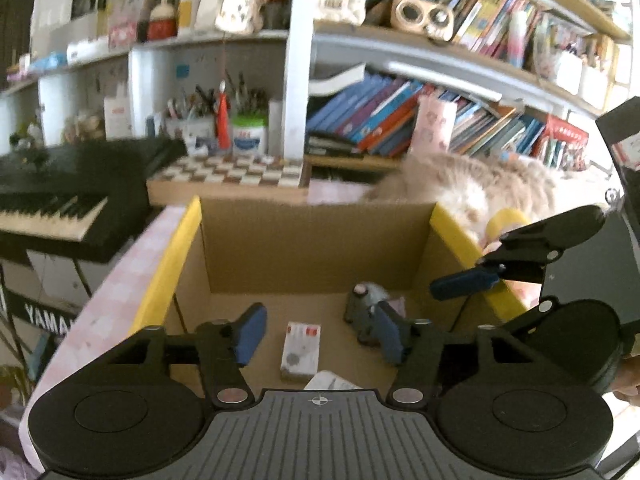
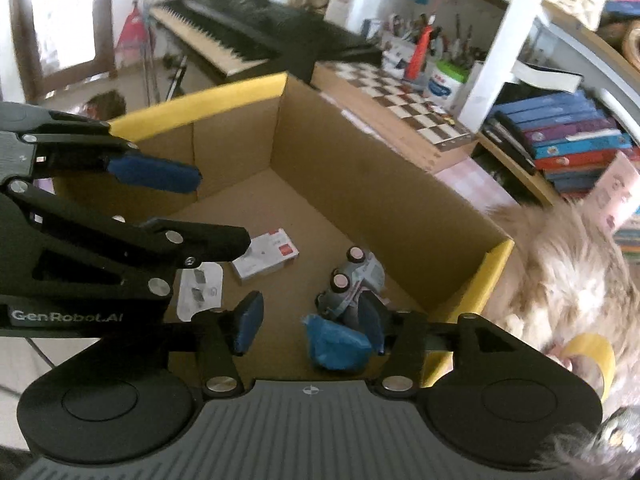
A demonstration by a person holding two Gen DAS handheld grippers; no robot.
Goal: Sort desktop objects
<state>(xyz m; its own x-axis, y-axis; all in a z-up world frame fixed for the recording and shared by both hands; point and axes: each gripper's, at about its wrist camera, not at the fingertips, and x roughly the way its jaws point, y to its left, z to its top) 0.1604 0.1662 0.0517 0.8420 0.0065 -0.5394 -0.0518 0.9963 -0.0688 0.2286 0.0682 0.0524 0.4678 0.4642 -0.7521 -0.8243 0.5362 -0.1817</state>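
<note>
Both grippers hang over an open cardboard box (image 2: pixel 360 168), jaws parted and gripping nothing. Nearest, between the right gripper (image 2: pixel 310 326) jaws and apparently loose on the box floor, lies a crumpled blue object (image 2: pixel 336 342), with a grey toy car (image 2: pixel 352 280) on its side just behind. Under the left gripper (image 1: pixel 320 334) lies a small white packet (image 1: pixel 301 350); a flat white card (image 2: pixel 200 292) lies beside it. Everything sits low inside, likely dropped there as sorted. The yellow-taped rim (image 1: pixel 168 264) and tall walls hem in sideways moves; straight up is free. Beyond, a fluffy beige plush (image 2: pixel 560 272) and a yellow tape roll (image 2: pixel 596 352) wait on the tabletop outside, then a chessboard (image 1: pixel 240 174).
</note>
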